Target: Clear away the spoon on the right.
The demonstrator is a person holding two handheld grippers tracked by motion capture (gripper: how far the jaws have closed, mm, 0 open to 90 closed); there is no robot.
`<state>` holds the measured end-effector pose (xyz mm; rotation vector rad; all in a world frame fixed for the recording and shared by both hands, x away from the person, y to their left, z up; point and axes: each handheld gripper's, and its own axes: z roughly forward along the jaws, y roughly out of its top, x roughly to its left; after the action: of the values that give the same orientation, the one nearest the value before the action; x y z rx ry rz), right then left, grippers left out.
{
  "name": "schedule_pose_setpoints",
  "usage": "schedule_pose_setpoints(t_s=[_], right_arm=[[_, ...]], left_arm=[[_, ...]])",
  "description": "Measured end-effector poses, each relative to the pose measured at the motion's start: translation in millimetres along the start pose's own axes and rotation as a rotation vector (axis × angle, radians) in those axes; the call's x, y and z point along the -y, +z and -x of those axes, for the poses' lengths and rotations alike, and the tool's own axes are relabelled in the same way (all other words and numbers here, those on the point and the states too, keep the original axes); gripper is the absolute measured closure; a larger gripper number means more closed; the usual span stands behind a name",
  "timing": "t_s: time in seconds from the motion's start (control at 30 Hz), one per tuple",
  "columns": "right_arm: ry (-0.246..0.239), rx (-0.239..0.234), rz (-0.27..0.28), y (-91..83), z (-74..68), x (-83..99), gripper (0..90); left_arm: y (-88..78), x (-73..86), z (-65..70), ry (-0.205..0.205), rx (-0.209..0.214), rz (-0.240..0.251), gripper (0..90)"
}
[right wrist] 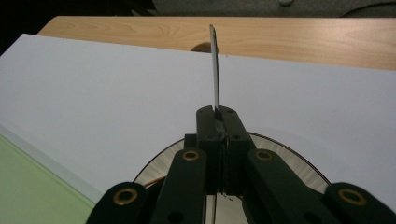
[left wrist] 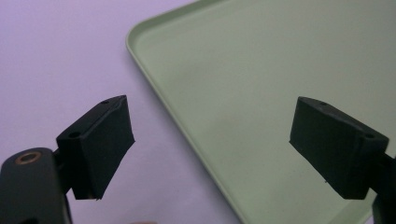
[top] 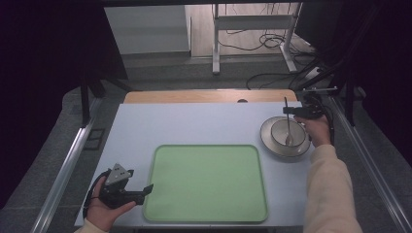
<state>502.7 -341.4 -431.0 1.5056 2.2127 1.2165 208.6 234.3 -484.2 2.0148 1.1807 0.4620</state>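
While the right gripper (top: pixel 290 110) clamps a spoon handle (right wrist: pixel 215 70) upright, its bowl end rests in what looks like a bowl (top: pixel 287 133) on a plate (top: pixel 268 141) (right of the green tray (top: pixel 206 213)); the left gripper (left wrist: pixel 210 144) sits released at the tray's edge.

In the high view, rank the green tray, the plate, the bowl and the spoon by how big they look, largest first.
1. Green tray, by far the largest.
2. Plate.
3. Bowl, sitting on the plate, within its rim.
4. Spoon, thin; it stands in the bowl, gripped by the right tool.
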Motion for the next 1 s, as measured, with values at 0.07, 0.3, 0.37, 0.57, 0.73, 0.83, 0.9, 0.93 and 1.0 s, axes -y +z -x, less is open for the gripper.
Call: schedule_pose_setpoints(t_s=[0.07, 0.3, 0.37, 0.57, 0.73, 0.83, 0.9, 0.93, 1.0], right_arm=[[-0.007, -0.001, 0.009, -2.9, -1.1, -0.2, 88.0], [-0.055, -0.017, 0.052, -21.2, -10.4, -2.3, 88.1], [-0.065, -0.021, 0.059, -26.0, -12.4, -2.7, 88.1], [-0.078, -0.029, 0.089, -36.9, -16.9, -2.7, 88.1], [-0.079, -0.043, 0.135, -49.0, -21.7, -4.7, 88.2], [-0.085, -0.048, 0.150, -53.2, -24.3, -5.1, 88.1], [-0.090, -0.053, 0.163, -57.6, -27.0, -5.5, 88.2], [-0.092, -0.056, 0.169, -59.7, -28.5, -5.7, 88.2], [-0.104, -0.063, 0.185, -65.4, -33.2, -6.3, 88.1]], left_arm=[[0.0, 0.0, 0.1, 0.000, 0.000, 0.000, 13.1], [-1.0, -0.3, 0.5, 0.002, -0.002, 0.004, 13.0], [-1.3, -0.3, 0.5, 0.003, -0.002, 0.005, 13.1], [-1.8, -0.4, 0.7, 0.005, -0.003, 0.007, 13.0], [-1.5, -0.6, 1.4, 0.006, -0.005, 0.005, 13.1], [-1.0, -0.6, 1.5, 0.007, -0.005, 0.002, 13.1], [-0.6, -0.6, 1.6, 0.008, -0.005, 0.001, 13.1], [-0.4, -0.6, 1.8, 0.007, -0.004, 0.000, 13.1], [-0.3, -0.7, 2.0, 0.007, -0.005, 0.000, 13.1]])
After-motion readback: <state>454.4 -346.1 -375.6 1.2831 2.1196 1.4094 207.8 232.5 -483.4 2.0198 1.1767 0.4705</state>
